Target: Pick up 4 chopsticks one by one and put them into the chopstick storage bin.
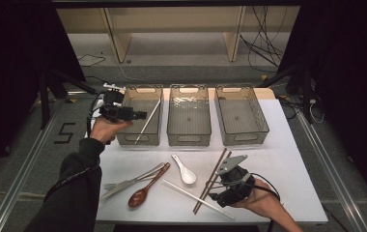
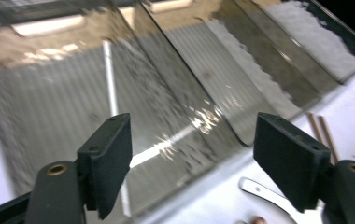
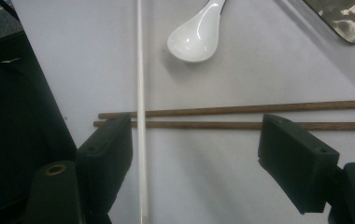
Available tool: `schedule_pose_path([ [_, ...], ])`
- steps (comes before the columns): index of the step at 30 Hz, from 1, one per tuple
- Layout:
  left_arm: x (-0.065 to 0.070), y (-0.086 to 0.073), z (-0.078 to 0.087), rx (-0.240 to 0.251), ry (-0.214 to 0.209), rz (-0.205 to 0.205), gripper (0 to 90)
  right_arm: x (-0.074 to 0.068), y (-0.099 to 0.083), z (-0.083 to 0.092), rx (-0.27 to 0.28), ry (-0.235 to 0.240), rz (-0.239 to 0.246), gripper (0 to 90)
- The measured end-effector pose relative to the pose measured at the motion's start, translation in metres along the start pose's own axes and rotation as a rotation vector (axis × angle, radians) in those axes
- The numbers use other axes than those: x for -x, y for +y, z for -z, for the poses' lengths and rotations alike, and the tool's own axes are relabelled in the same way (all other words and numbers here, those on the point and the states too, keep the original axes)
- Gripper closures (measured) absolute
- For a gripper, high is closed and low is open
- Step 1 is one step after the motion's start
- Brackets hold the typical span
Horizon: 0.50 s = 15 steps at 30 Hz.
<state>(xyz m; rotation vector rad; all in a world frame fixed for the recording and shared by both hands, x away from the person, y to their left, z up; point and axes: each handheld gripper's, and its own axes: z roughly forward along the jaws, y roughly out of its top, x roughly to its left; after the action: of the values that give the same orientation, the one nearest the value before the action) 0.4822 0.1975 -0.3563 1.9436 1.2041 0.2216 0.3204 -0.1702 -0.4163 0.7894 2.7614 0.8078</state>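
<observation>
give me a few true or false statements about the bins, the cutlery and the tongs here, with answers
1. A white chopstick lies in the left bin. True.
2. The middle bin holds a spoon. False: it is empty.
3. The left tongs grip a chopstick. False: they are open with nothing between them.
4. The right tongs are open over the brown chopsticks. True.
5. The white spoon sits in the right bin. False: it lies on the table.

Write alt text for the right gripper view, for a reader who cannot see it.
Open black tongs hover over a white table, straddling two brown wooden chopsticks lying side by side. A white chopstick crosses them, and a white ceramic spoon lies beyond.
</observation>
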Motion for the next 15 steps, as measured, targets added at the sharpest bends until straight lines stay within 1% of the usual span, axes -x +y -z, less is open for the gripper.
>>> schedule_pose_path([
  [1, 0.003, -0.004, 0.0, -0.008, -0.005, -0.015, 26.2, -0.001, 0.0, -0.001, 0.001, -0.002, -0.014, 27.2],
  [3, 0.008, -0.011, 0.002, 0.003, -0.018, -0.015, 23.1, -0.001, 0.0, -0.002, -0.01, 0.001, -0.012, 27.2],
  [4, 0.01, -0.013, 0.003, 0.007, -0.031, -0.022, 23.1, -0.001, 0.0, -0.002, -0.013, 0.002, -0.009, 27.2],
  [5, 0.013, -0.015, 0.004, 0.002, -0.031, -0.03, 22.6, -0.002, -0.001, -0.003, -0.02, 0.005, -0.004, 27.2],
  [6, 0.015, -0.017, 0.005, -0.006, -0.026, -0.039, 20.6, -0.002, -0.001, -0.005, -0.023, 0.002, -0.011, 27.2],
  [8, 0.02, -0.023, 0.008, 0.001, -0.047, -0.052, 19.2, -0.003, -0.001, -0.006, -0.031, 0.006, -0.009, 27.3],
  [9, 0.022, -0.025, 0.009, -0.002, -0.047, -0.056, 18.7, -0.003, -0.001, -0.007, -0.038, 0.004, 0.001, 27.5],
  [11, 0.026, -0.03, 0.01, -0.006, -0.034, -0.077, 17.7, -0.004, -0.001, -0.007, -0.048, 0.013, -0.01, 27.7],
  [12, 0.028, -0.032, 0.011, -0.012, -0.027, -0.083, 17.6, -0.004, -0.001, -0.008, -0.05, 0.011, 0.006, 27.8],
  [13, 0.029, -0.035, 0.011, -0.012, -0.033, -0.084, 17.5, -0.005, -0.001, -0.009, -0.054, 0.006, -0.004, 28.0],
  [14, 0.031, -0.038, 0.012, -0.01, -0.042, -0.086, 17.2, -0.005, -0.001, -0.01, -0.06, 0.01, 0.011, 28.1],
  [15, 0.033, -0.04, 0.013, -0.011, -0.049, -0.092, 17.1, -0.005, -0.001, -0.01, -0.065, 0.011, 0.002, 28.3],
])
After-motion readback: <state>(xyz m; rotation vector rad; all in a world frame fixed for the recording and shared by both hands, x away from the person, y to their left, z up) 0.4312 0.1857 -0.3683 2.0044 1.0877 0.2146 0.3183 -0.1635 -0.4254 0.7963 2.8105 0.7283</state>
